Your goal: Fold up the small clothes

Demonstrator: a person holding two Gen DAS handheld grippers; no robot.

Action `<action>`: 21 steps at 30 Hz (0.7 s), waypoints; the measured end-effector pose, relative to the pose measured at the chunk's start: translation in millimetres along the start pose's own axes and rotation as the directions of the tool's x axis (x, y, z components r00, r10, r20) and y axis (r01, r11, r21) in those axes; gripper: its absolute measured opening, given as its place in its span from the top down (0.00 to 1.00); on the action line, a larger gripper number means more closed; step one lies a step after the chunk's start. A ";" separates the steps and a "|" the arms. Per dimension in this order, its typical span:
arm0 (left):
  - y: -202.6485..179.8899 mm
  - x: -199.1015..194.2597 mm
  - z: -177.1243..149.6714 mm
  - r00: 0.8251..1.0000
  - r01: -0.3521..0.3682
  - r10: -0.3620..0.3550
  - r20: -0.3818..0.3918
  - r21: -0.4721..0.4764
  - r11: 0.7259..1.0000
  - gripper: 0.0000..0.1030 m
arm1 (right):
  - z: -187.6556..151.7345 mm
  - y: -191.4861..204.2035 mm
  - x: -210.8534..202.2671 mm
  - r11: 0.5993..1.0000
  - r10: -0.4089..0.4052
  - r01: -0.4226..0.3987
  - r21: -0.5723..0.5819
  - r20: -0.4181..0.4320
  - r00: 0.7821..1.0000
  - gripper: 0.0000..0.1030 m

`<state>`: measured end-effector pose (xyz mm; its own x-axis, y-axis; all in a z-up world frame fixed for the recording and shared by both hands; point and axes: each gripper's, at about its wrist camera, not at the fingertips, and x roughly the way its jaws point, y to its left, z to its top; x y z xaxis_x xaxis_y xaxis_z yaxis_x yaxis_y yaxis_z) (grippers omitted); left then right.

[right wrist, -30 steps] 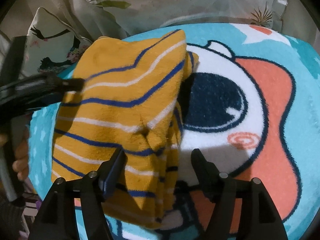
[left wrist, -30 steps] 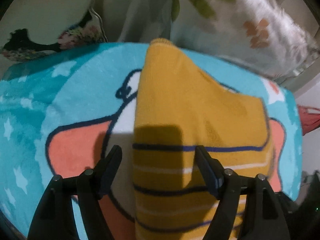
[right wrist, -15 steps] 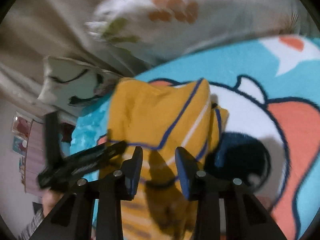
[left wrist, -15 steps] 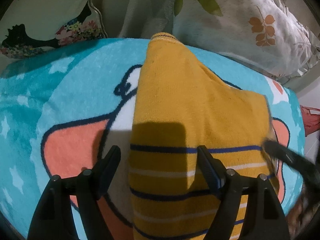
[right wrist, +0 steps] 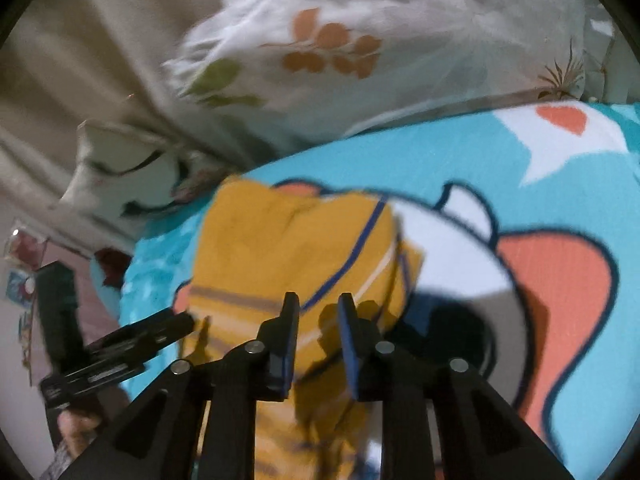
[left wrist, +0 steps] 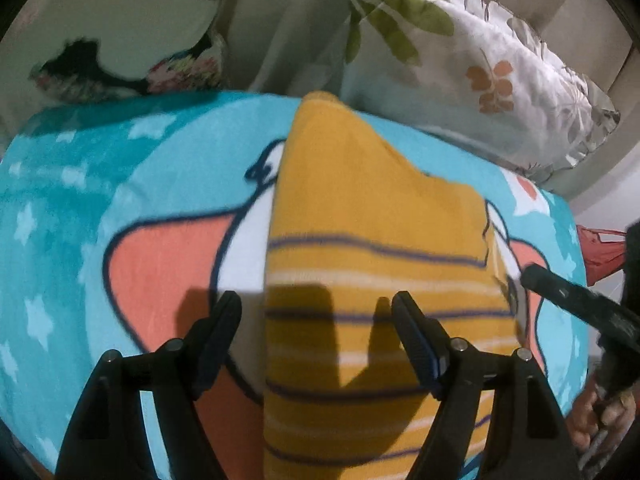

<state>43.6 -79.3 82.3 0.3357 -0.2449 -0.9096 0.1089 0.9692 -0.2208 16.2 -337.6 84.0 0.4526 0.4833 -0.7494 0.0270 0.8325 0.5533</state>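
Below my left gripper [left wrist: 316, 312] the yellow striped garment [left wrist: 372, 240] lies on the blue blanket [left wrist: 80, 200]; its jaws stand wide, empty, straddling the left edge. My right gripper [right wrist: 318, 308] has just been closing; I cannot tell if it pinches cloth for folding.

A bedroom in a home, viewed from two hand-held cameras. The work surface is a bed covered by a turquoise fleece blanket [left wrist: 100, 184] printed with white stars and a large cartoon figure; at its head lie a white pillow with a leaf print [left wrist: 480, 68] and a second cushion with a dark floral motif [left wrist: 120, 40], both resting against beige draped fabric [right wrist: 80, 60]. At the left edge of the right wrist view, small pictures [right wrist: 18, 292] hang on a pinkish wall.
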 end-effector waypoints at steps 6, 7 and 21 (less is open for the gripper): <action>17.1 1.4 -37.6 1.000 0.023 -0.023 -0.012 -0.055 0.998 0.25 | -56.3 10.1 -8.5 0.999 -0.042 0.041 -0.032 -0.025 0.999 0.73; 18.4 -0.6 -41.1 1.000 0.029 -0.029 -0.009 -0.062 0.998 0.25 | -62.8 10.1 -7.1 0.998 -0.055 0.054 -0.030 -0.031 0.998 0.73; 30.6 -33.0 -113.4 0.999 0.036 -0.036 -0.041 -0.005 0.999 0.25 | -125.9 21.0 -21.7 0.988 -0.152 0.154 0.028 -0.053 0.987 0.67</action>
<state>-70.2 -38.8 65.7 0.2930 -0.2783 -0.9147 0.1161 0.9600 -0.2549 -105.3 -296.5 66.1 0.3957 0.3645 -0.8429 0.1210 0.8891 0.4413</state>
